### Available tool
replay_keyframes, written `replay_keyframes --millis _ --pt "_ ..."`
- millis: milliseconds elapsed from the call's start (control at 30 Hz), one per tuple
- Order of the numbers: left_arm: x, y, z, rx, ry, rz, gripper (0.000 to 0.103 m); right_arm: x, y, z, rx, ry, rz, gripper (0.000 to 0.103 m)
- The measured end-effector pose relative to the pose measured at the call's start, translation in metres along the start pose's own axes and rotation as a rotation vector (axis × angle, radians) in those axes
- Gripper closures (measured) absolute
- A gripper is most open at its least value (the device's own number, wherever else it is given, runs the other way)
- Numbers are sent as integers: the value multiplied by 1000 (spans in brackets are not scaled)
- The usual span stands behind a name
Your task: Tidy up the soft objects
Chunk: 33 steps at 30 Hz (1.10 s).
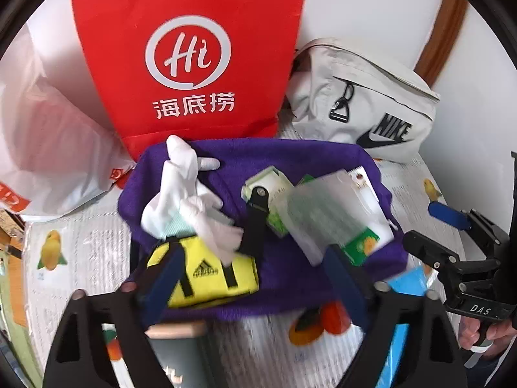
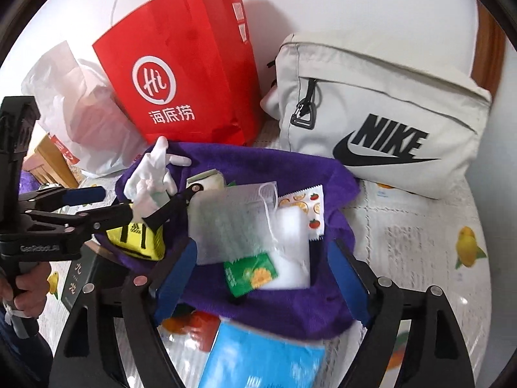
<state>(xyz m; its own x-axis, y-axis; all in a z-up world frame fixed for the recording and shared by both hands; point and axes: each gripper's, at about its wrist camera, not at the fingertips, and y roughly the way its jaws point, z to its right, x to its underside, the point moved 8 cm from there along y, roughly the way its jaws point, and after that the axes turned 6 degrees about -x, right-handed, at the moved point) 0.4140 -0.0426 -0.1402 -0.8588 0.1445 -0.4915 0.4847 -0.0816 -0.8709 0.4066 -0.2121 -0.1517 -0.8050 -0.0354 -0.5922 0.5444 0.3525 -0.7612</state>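
- Purple towel [image 1: 290, 161] lies spread on the tablecloth [image 1: 80, 252] printed with fruit – the soft things are heaped on it.
- On its left part sits a crumpled white glove [image 1: 181, 200], resting against a yellow pouch [image 1: 213, 274] with black straps; a black strap [image 1: 257, 223] lies just beside the glove.
- On its right part lies a blurred clear packet [image 2: 232, 226] holding a mask, over a white pad [image 2: 290, 249] and a green sachet [image 2: 250, 273]; a small wrapper [image 2: 307, 207] printed with fruit touches the pad's far edge.
- Left gripper [image 1: 255, 287] is spread wide, its blue pads to either side of the yellow pouch and the towel's near edge – pinching nothing.
- Right gripper [image 2: 261, 278] is also spread wide, hanging over the packet and the sachet, with nothing between its fingers.
- A blue pack [image 2: 265, 359] lies at the towel's near edge, below the right gripper.
- Behind the towel stand a red paper bag [image 1: 187, 58] and a white Nike bag [image 2: 381, 113]; a white plastic bag [image 1: 48, 148] slumps to the left of the red one.
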Motion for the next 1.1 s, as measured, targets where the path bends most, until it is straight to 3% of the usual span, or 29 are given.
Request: replay_keyframes --millis 100,200,767,1100 --pt "12 -16 1 -20 8 17 8 7 -16 -8 6 -5 31 8" --pt "27 -34 2 -18 -2 34 7 17 -36 -17 23 -22 67 5" --pt "151 -152 -3 -90 -109 166 6 115 -140 -65 58 27 122 4" --pt "213 -198 11 -153 -106 247 6 176 -192 -87 74 -2 174 4"
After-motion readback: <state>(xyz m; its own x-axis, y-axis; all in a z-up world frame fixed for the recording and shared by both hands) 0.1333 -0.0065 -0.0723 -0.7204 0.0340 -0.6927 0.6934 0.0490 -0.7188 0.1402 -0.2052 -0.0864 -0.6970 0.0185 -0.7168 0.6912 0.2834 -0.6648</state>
